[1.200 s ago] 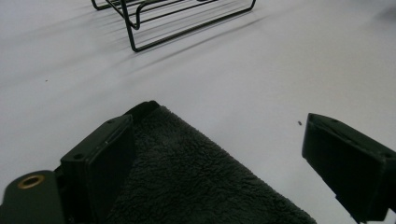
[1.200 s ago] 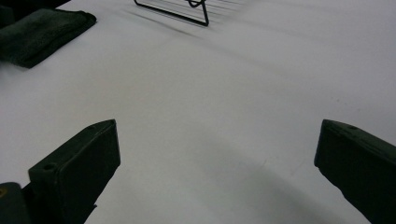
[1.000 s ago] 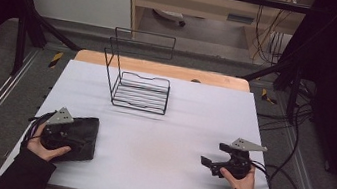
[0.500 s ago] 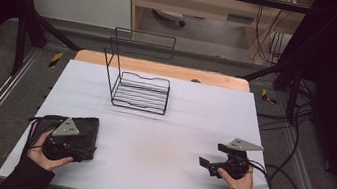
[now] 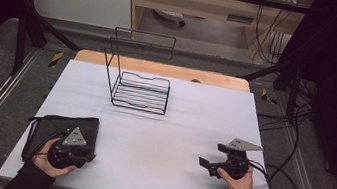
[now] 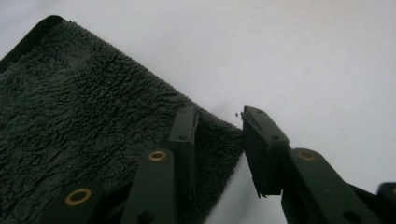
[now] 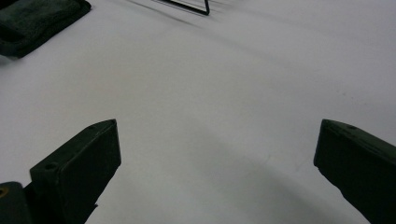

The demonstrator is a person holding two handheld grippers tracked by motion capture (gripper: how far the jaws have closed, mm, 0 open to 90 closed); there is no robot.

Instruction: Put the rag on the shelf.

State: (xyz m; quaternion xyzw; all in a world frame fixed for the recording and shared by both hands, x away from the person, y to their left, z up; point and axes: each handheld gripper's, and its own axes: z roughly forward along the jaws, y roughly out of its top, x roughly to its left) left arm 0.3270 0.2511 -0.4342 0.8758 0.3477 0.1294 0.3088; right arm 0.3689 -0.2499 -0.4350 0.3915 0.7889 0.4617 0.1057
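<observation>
A dark folded fleecy towel [image 5: 58, 126] lies at the table's front left. My left gripper [image 5: 83, 153] is low over its near right corner. In the left gripper view the towel [image 6: 93, 130] spreads to the left, and the left gripper [image 6: 219, 114] is open by a narrow gap: one jaw rests over the pile, the other stands just off the towel's edge, with the corner between them. My right gripper [image 5: 205, 163] hovers at the front right, pointing left. The right gripper [image 7: 217, 130] is wide open over bare white table, holding nothing.
A black wire rack [image 5: 142, 90] stands upright at the back middle of the white table [image 5: 192, 123]; its foot [image 7: 187, 4] and the towel [image 7: 37, 18] show far off in the right gripper view. Cables [image 5: 289, 183] trail off the right edge.
My left gripper has moved rightward across the towel, from its left side to its near right corner. The right gripper has barely shifted.
</observation>
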